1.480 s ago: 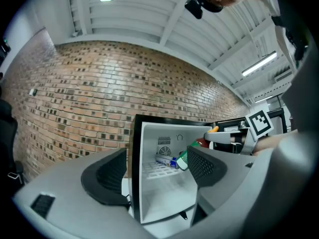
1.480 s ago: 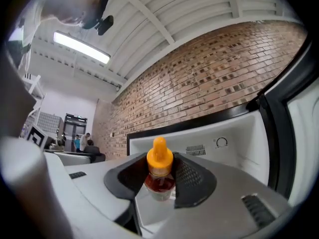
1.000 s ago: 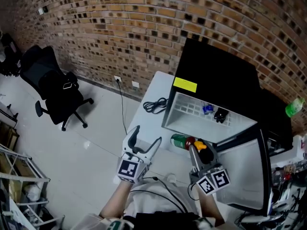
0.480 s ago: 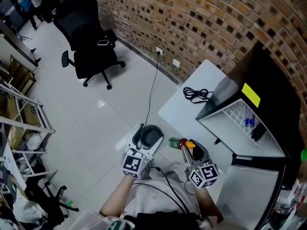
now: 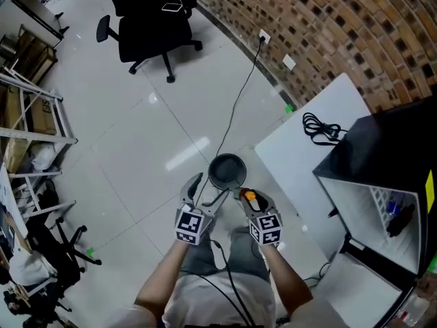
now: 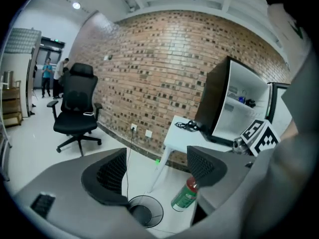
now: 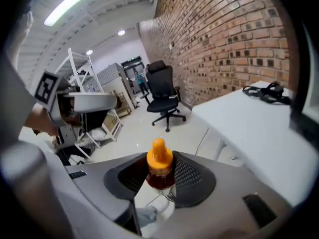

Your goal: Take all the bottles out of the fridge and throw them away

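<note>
Prob. office or lab: brick wall (image 5: 328, 19), swivel chair (image 5: 153, 19), metal rack (image 5: 41, 139), white desk (image 5: 300, 162).

- Bright, even light is given by a ceiling strip lamp (image 7: 75, 1).
- A glare streak is seen on the glossy floor (image 5: 184, 154).
- The brick wall (image 6: 164, 59) is bowed by wide-angle distortion; corners are blacked out.
- The right gripper (image 7: 160, 169) is rendered soft.

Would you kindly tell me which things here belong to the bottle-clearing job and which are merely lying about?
Job in hand:
- bottle, clamped in the right gripper
- left gripper, open and empty
- waste bin on the floor
- fridge, standing open

Lying about:
- office chair
- coiled cable on the white table
</note>
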A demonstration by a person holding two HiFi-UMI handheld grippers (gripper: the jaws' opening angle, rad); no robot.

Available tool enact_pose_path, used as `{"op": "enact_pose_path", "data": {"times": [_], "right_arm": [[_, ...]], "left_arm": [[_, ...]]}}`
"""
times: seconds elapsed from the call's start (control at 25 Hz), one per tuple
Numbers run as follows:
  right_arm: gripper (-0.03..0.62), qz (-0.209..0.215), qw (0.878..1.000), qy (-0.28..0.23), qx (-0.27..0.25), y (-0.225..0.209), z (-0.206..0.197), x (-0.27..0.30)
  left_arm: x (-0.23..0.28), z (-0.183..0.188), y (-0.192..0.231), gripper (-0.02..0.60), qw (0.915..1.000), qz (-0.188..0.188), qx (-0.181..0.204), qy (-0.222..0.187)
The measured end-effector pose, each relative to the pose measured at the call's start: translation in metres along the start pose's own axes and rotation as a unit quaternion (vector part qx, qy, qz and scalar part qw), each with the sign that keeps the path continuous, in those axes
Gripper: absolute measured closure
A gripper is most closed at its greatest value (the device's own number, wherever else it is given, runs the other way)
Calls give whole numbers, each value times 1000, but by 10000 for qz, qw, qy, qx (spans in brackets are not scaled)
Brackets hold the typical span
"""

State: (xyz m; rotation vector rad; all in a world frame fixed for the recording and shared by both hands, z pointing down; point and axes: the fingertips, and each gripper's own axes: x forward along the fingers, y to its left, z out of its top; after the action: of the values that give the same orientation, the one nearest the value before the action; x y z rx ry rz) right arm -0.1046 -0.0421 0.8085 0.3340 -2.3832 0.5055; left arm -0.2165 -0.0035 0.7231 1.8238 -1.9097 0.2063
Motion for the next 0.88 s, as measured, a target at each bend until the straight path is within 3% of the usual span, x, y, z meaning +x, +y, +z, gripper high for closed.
{"op": "enact_pose_path", "data": {"times": [0.12, 0.28, 0.48, 0.68, 0.88], "right_arm": [[437, -27, 9980, 621, -107, -11, -63, 65], [437, -203, 9924, 1157, 357, -38, -122, 142], [437, -712, 9773, 1777, 912, -60, -196, 198], [436, -650, 9700, 2247, 661, -84, -233, 238], [436, -583, 9590, 2728, 493, -93, -260, 262]], "left_arm": [[24, -43, 22, 216, 9996, 173, -101, 213], [66, -96, 48, 216, 9987, 165, -253, 419], [74, -142, 73, 215, 9966, 189, -547, 584], [75, -178, 86, 215, 9957, 188, -512, 751], [68, -185, 103, 215, 9952, 294, -548, 759]]}}
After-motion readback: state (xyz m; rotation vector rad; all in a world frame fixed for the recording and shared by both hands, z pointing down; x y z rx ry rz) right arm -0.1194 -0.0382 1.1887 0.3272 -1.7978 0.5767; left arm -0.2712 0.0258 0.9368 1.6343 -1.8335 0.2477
